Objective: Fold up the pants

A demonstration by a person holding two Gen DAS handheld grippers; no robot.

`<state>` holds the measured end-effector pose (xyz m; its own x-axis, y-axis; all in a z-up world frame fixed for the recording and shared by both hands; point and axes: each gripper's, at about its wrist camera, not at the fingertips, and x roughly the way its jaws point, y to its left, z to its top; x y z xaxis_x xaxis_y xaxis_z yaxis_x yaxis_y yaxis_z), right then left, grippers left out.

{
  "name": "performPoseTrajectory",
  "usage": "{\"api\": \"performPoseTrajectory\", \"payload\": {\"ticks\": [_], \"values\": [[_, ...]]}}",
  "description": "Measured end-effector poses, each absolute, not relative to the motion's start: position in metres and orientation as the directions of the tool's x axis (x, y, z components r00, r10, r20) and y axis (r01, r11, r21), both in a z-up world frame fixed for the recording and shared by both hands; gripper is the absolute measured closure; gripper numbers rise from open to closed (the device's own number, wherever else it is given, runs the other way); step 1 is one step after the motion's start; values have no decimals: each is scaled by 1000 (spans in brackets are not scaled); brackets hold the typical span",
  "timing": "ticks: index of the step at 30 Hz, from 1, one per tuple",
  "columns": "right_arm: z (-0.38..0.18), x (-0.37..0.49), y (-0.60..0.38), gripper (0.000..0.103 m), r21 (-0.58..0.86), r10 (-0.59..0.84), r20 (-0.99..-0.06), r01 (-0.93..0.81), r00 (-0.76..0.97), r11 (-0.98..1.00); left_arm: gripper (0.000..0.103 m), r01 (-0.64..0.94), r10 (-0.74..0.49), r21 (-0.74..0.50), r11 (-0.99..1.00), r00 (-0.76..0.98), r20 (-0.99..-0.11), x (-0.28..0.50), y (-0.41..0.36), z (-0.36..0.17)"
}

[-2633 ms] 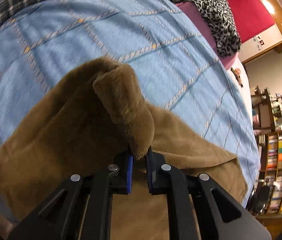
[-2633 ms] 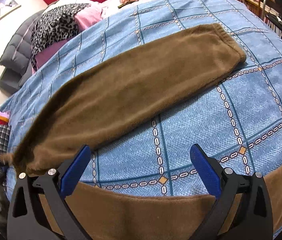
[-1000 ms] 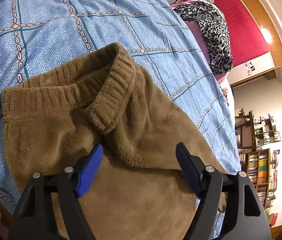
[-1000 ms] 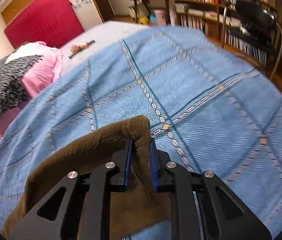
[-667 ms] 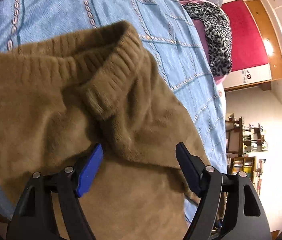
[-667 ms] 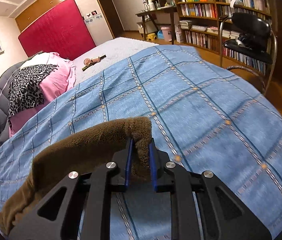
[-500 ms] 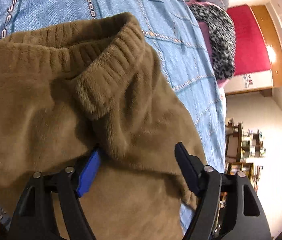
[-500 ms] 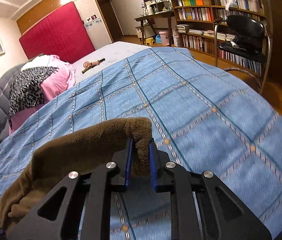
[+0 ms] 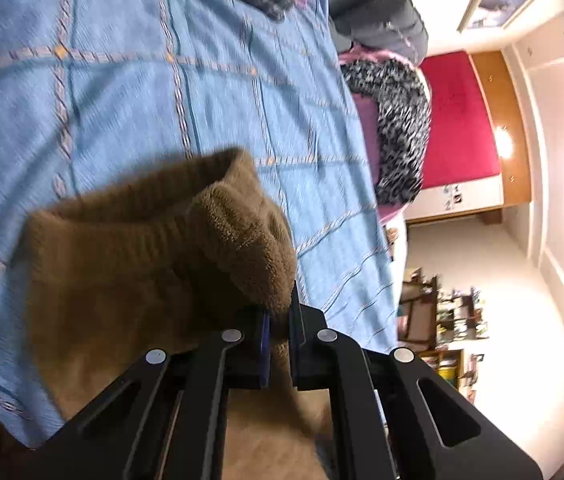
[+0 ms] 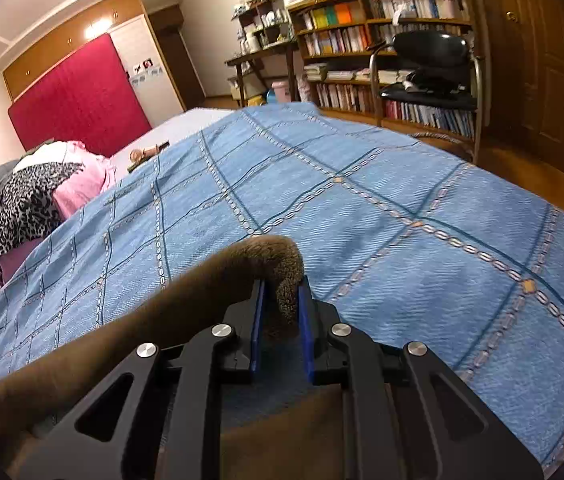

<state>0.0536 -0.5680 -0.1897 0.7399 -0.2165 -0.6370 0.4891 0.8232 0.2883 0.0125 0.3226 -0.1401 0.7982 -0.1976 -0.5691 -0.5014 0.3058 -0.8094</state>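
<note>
Fuzzy brown pants [image 9: 130, 280], ribbed waistband bunched, blue bedspread [image 10: 401, 208]

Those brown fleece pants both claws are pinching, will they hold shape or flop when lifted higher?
The brown pants will probably flop: the fabric already drapes over the right claw. The thick pile bunched in the left claw suggests a secure grip, unlikely to slip.

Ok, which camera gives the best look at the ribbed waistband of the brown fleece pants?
The left wrist view: the ribbed waistband fills its middle, pinched by the left gripper. The right wrist view shows only plain fleece, clamped in the right gripper.
</note>
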Motion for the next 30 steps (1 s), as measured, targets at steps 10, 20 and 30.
{"api": "performPoseTrajectory", "payload": {"ticks": [10, 20, 30], "values": [[-192, -8, -599, 71, 367, -155, -692, 529, 705, 765, 97, -594, -209, -738, 320, 716, -666, -20, 341, -168], [-217, 39, -614, 37, 709, 192, -652, 500, 733, 497, 97, -560, -225, -747, 359, 725, -651, -4, 339, -157], [-181, 90, -611, 89, 607, 99, -695, 508, 712, 611, 97, -512, -255, -747, 424, 724, -641, 40, 343, -131]]}}
